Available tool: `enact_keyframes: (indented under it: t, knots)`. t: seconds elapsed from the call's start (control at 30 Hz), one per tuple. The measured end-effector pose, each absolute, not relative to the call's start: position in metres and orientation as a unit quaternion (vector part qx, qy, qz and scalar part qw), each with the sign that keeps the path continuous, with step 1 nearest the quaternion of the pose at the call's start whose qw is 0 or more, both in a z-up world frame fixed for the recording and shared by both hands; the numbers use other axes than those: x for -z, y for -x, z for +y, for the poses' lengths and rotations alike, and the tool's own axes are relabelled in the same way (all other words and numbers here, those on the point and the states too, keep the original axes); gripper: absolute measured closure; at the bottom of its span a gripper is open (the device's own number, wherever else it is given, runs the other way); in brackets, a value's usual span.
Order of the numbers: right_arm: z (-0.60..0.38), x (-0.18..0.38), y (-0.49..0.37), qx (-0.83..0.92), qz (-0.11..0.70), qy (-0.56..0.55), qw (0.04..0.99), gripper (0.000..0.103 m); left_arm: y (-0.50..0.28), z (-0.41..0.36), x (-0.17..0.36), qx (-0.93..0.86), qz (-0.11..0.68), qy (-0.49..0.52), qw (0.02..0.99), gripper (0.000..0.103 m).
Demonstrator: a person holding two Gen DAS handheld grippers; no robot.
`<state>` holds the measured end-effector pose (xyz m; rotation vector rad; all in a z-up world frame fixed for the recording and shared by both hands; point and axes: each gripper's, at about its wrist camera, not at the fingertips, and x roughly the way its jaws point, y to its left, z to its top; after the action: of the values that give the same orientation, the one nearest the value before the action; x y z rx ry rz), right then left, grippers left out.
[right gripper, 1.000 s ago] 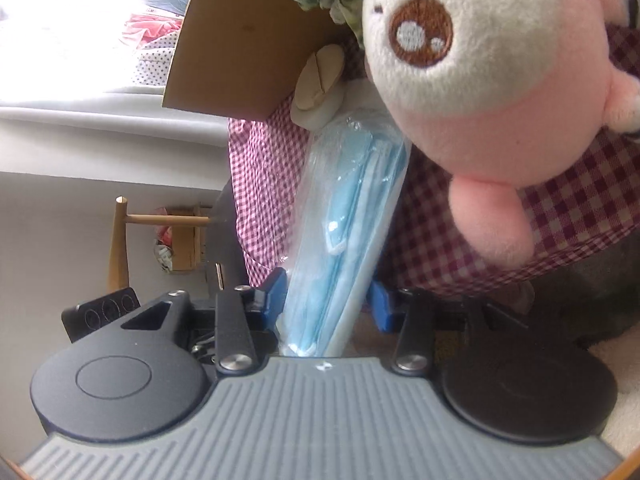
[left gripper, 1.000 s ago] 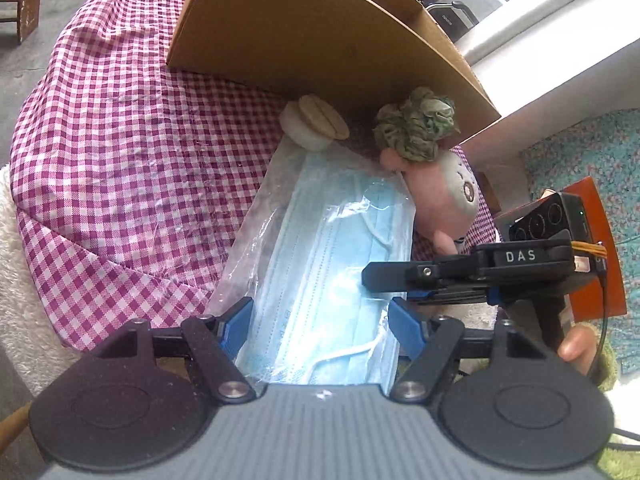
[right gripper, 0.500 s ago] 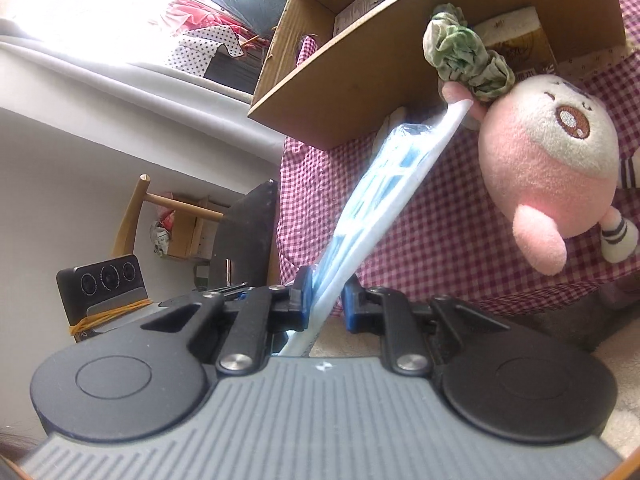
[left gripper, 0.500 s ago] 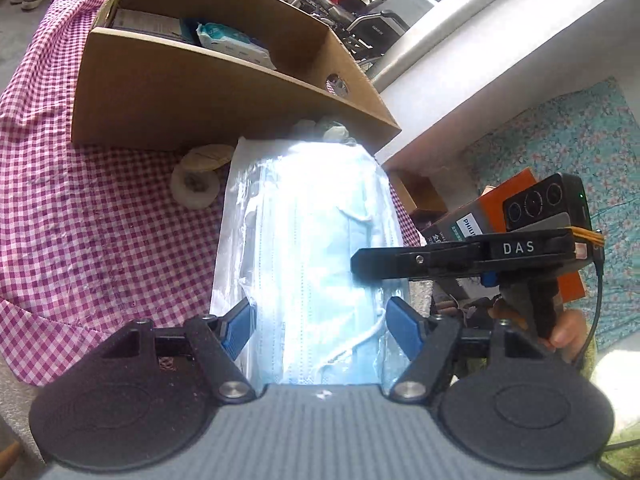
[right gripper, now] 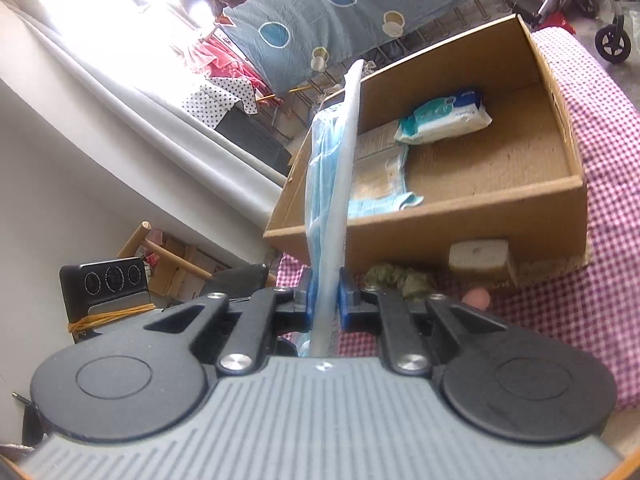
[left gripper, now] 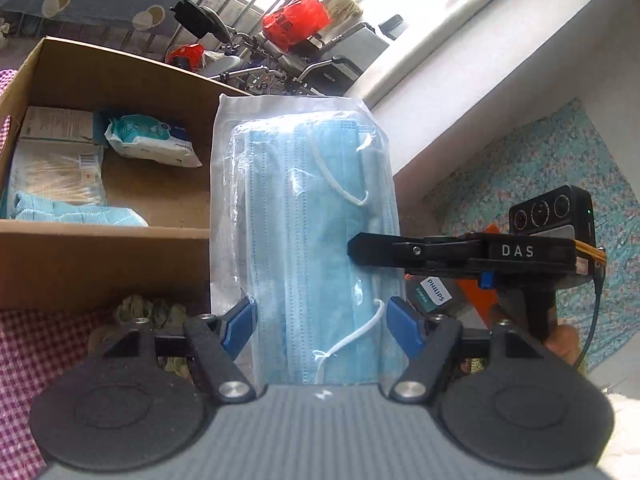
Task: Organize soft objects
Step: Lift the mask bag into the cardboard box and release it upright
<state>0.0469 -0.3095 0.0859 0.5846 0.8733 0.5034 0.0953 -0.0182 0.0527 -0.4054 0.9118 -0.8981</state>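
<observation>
Mask pack (right gripper: 326,184) edge-on, pinched betw. right gripper (right gripper: 325,300) jaws, cardboard box (right gripper: 480,208) behind.

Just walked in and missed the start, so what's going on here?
A person is tidying soft things into a cardboard box using two handheld claws. Both hold one bagged pack of blue face masks: the left claw grips its width, the right claw, jaws just closing, pinches its side edge. The pack is up by the box, which already holds wet wipes. A green scrunchie waits outside.

White wall (right gripper: 60,184) left, bright daylight at window (left gripper: 436,8) far right – wheelchair (left gripper: 256,60) beyond, blue spotted sheet (right gripper: 340,12) hanging far, floral rug (left gripper: 560,168) on floor right, wooden chair (right gripper: 168,252) near left.
</observation>
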Motion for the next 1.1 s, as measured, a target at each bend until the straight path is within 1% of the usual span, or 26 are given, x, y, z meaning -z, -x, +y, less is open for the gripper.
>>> enact_keyframes:
  t: [0.17,0.23,0.4,0.6,0.7,0.87,1.1]
  knots:
    - [-0.338,-0.102,-0.107,-0.212,0.42,-0.258,0.844,0.093,-0.124,-0.031,-0.061,0.4,0.397,0.199,0.802,0.031]
    - [-0.351,-0.105,-0.133,-0.193,0.43,-0.243,0.848,0.093,-0.127,-0.027,-0.063,0.4,0.387,0.206,0.805,0.028]
    - [-0.376,-0.097,-0.194,-0.149,0.461,-0.214,0.848,0.093,-0.131,-0.005,-0.058,0.375,0.389,0.217,0.813,0.028]
    - [-0.389,-0.073,-0.26,-0.095,0.488,-0.17,0.851,0.093,-0.137,0.02,-0.046,0.349,0.398,0.23,0.816,0.028]
    - [-0.385,-0.054,-0.281,-0.059,0.505,-0.126,0.852,0.093,-0.139,0.03,-0.04,0.34,0.401,0.237,0.817,0.028]
    - [-0.369,-0.024,-0.295,-0.031,0.535,-0.088,0.84,0.093,-0.143,0.037,-0.033,0.339,0.405,0.244,0.813,0.028]
    - [-0.34,-0.016,-0.298,-0.007,0.529,-0.012,0.849,0.091,-0.145,0.041,-0.022,0.337,0.416,0.246,0.808,0.028]
